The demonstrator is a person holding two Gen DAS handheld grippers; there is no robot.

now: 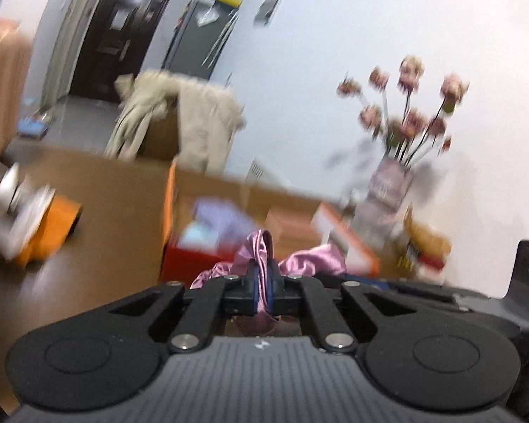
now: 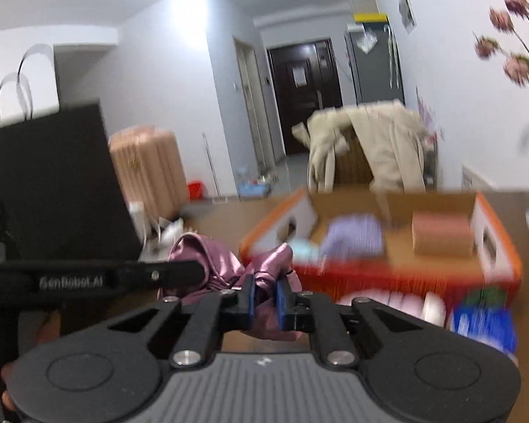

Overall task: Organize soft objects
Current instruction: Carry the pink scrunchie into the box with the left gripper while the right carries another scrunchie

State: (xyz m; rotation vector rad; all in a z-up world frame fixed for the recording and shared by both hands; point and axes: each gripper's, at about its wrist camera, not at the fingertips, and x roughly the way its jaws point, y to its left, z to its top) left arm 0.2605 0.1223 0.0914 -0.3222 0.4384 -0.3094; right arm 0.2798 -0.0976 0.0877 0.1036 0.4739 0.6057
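Satin, pink-mauve and slippery-looking: that is what I have in both grips. My left hand-held gripper (image 1: 263,278) is clamped on a thin fold of the satin cloth (image 1: 314,255), its pads nearly together with the fabric pinched up between them and the rest bunching ahead and to the right. My right hand-held gripper (image 2: 264,294) is clamped on a thicker wad of the same cloth (image 2: 208,257), so its pads stand a little wider apart.

From the right wrist view the cloth bunches forward and to the left of my right fingers, with the left tool's arm crossing just in front of it, so the cloth's long axis seems to run between the two grippers, side to side.

The orange cardboard box (image 2: 504,243) sits on the table (image 1: 98,190) ahead and to the right of my right gripper, open at the top, with a folded lilac item (image 2: 356,234) and a pinkish block (image 2: 441,234) already inside. I judge the right hand the nearer one to the box. Both views are motion-blurred, so finer detail I cannot make out.
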